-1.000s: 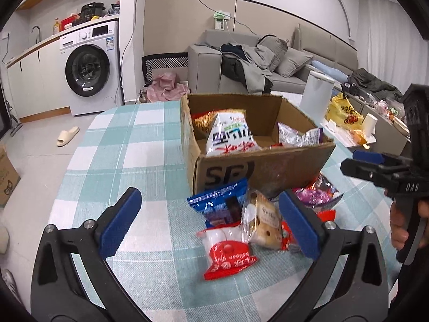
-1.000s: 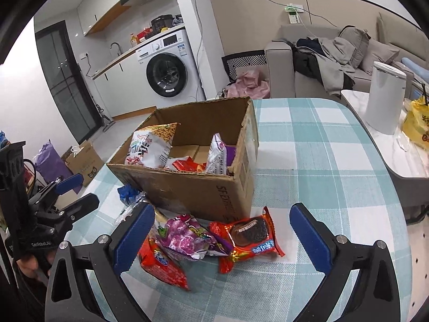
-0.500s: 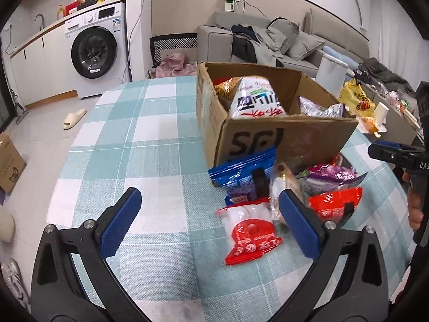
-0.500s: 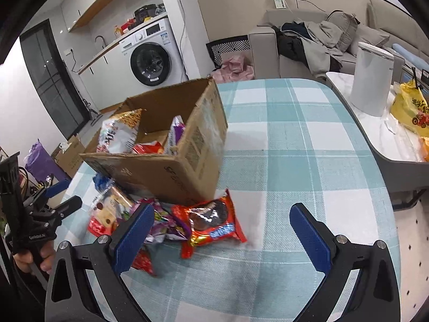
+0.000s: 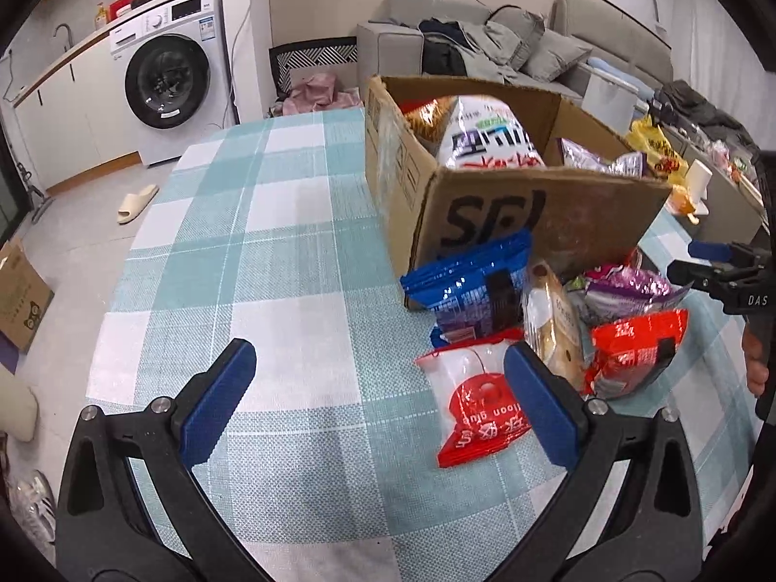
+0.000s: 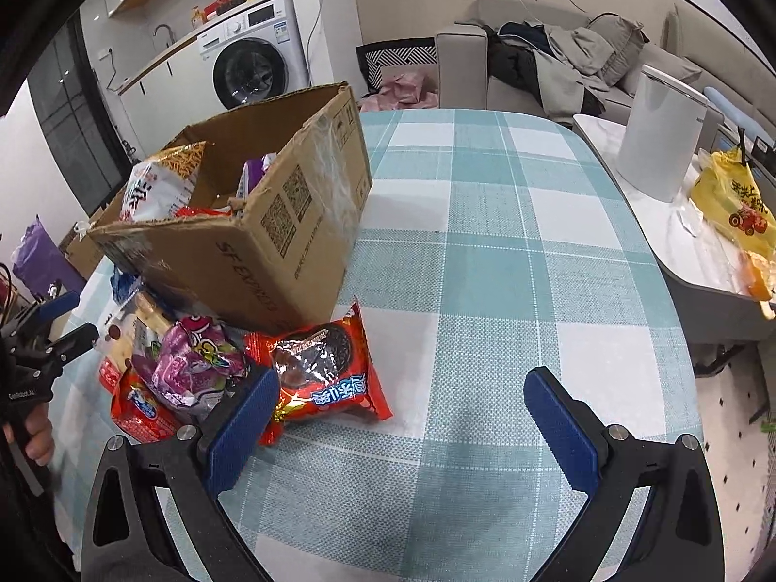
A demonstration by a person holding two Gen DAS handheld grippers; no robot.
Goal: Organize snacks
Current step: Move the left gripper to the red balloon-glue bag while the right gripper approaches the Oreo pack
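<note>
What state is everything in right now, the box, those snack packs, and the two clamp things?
cardboard box: open, partly filled with snack bags
left gripper: open, holding nothing
right gripper: open, holding nothing
red cookie pack: sealed, lying flat on the tablecloth
blue pack: sealed, leaning against the box
purple pack: sealed, piled on other packs
washing machine: door closed
</note>
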